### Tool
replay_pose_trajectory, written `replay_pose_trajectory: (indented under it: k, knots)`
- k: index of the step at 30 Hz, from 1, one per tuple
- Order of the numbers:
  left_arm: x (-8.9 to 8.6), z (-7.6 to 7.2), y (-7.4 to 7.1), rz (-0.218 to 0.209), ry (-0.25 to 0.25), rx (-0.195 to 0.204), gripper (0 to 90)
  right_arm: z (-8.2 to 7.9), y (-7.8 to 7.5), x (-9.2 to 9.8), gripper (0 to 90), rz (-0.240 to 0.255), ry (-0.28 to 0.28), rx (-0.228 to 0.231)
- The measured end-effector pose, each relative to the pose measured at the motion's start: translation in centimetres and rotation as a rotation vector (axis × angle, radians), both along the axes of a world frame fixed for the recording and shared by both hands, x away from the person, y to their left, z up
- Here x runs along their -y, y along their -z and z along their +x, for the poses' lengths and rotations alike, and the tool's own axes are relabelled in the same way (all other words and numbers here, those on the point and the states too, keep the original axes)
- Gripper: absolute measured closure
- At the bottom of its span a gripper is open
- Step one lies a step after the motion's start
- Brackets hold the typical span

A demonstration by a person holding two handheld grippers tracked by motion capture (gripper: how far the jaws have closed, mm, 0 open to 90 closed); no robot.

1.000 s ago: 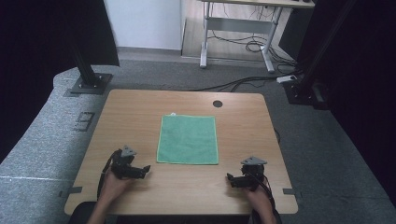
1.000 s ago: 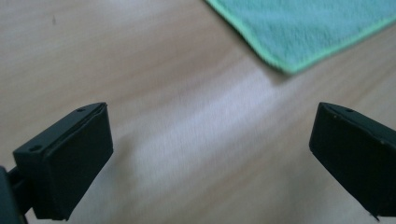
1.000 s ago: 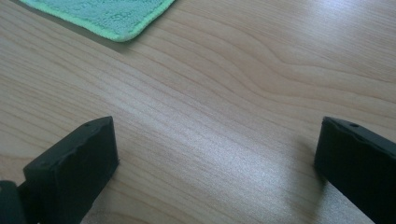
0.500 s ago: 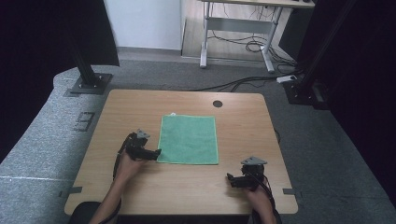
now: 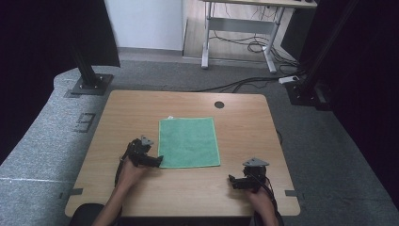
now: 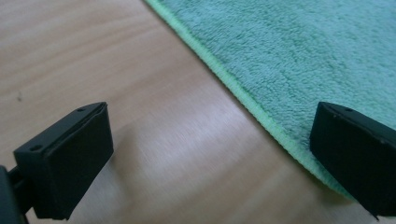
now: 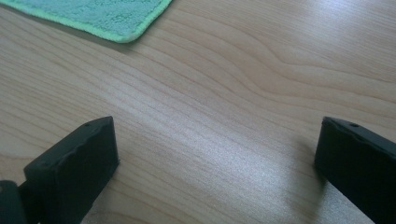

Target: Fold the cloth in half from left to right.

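Here the left gripper (image 5: 151,160), jaws wide apart, straddles the near left edge of the green cloth (image 5: 189,142) lying flat mid-surface, so it should dip low and pinch that hem squarely, while the right gripper (image 5: 236,182) waits open, well apart.

Overhead plus two close, towel-sharing (image 5: 188,141) claw views

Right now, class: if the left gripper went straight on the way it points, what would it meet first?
Probably the green towel: the open left gripper already straddles its near-left edge.
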State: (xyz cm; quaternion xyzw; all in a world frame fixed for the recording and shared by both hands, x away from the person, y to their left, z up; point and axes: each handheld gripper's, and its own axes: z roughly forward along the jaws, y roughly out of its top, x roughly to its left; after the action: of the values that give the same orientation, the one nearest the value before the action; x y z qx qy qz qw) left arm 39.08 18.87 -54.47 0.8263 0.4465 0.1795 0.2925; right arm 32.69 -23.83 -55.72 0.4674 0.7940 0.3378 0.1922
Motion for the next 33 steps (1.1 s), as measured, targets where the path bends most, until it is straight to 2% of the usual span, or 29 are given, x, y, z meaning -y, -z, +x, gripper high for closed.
replay_pose_trajectory:
  k: [12, 16, 18, 21, 25, 28, 33]
  knots:
    - [0.3, -5.9, 0.1, 0.003, -0.002, 0.006, 0.0, 0.0, 0.0, 0.0, 0.0, 0.0, 0.0, 0.0]
    - [0.6, -7.7, 0.3, -0.026, -0.001, 0.002, 0.0, 0.0, 0.0, 0.0, 0.0, 0.0, 0.0, 0.0]
    - [0.5, -8.0, 0.4, -0.04, 0.006, -0.001, 0.0, 0.0, 0.0, 0.0, 0.0, 0.0, 0.0, 0.0]
    - [0.5, -7.8, 0.0, -0.02, 0.028, 0.007, 0.0, 0.0, 0.0, 0.0, 0.0, 0.0, 0.0, 0.0]
    - [-0.4, -6.6, -1.3, -0.046, 0.02, 0.027, 0.0, 0.0, 0.0, 0.0, 0.0, 0.0, 0.0, 0.0]
    - [-1.3, -5.2, -2.1, -0.05, 0.006, 0.037, 0.0, 0.0, 0.0, 0.0, 0.0, -0.001, 0.0, 0.0]
    - [-2.6, -2.5, -2.2, -0.058, -0.036, 0.04, 0.0, 0.0, 0.0, 0.0, 0.0, 0.0, 0.0, 0.0]
